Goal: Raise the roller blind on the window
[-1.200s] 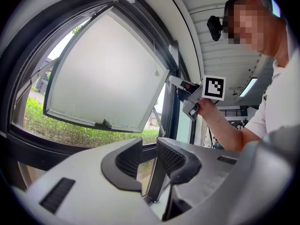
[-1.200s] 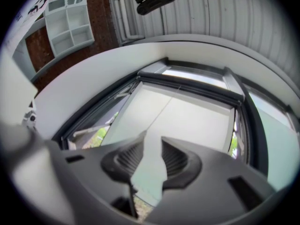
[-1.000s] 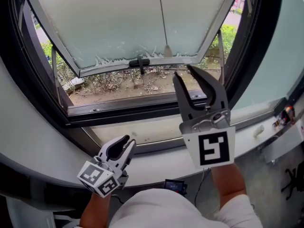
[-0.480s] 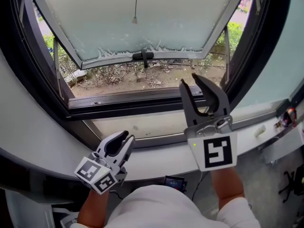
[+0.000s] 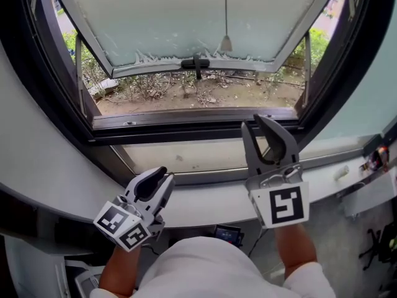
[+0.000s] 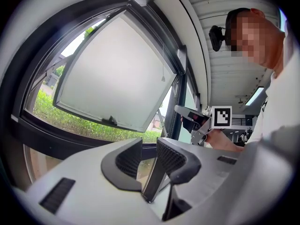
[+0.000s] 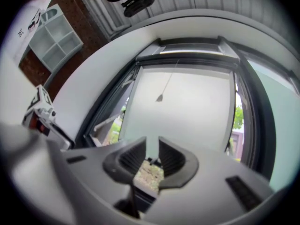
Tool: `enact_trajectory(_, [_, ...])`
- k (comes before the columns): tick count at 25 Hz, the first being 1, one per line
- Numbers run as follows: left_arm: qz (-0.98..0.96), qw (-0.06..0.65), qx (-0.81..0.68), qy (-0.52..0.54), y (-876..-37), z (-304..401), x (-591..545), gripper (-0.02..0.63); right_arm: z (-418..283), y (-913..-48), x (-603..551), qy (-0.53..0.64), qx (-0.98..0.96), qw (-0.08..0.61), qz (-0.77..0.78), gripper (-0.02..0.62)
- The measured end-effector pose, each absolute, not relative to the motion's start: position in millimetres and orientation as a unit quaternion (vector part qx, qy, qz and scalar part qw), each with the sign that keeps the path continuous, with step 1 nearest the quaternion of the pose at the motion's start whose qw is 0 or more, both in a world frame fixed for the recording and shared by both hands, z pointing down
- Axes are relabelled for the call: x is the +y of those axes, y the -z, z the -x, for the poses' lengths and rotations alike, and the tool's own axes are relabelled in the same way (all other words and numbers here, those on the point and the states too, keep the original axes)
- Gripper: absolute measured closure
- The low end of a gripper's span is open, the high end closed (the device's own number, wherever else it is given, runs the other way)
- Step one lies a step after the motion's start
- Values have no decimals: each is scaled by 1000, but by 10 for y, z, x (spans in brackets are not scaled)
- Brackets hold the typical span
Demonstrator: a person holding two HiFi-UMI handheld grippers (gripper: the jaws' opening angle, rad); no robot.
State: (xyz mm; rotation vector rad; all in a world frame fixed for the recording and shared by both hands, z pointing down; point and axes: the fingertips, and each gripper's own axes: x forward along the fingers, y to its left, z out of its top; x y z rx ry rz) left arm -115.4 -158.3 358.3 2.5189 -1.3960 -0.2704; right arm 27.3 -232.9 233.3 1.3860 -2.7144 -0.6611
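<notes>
Your left tongs (image 5: 160, 180) sit at the lower left of the head view, in front of the white window sill (image 5: 205, 207). Their jaws are narrowly apart with nothing between them. Your right tongs (image 5: 259, 129) stand right of centre, pointing up toward the window, jaws closing on empty air. At the upper centre, the blind's pull cord (image 5: 226, 17) hangs with its cone-shaped end before the frosted sash (image 5: 155, 23), well apart from both tongs. The sash tilts outward, with a dark handle (image 5: 196, 63) on its bottom edge. The blind's cloth itself cannot be made out.
</notes>
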Motion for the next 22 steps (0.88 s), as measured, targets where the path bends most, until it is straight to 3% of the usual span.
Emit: enact_trajectory(22, [-868, 180, -455, 87, -4042, 1445, -1265, 497, -12, -3571, -1975, 71, -882, 79, -460, 520])
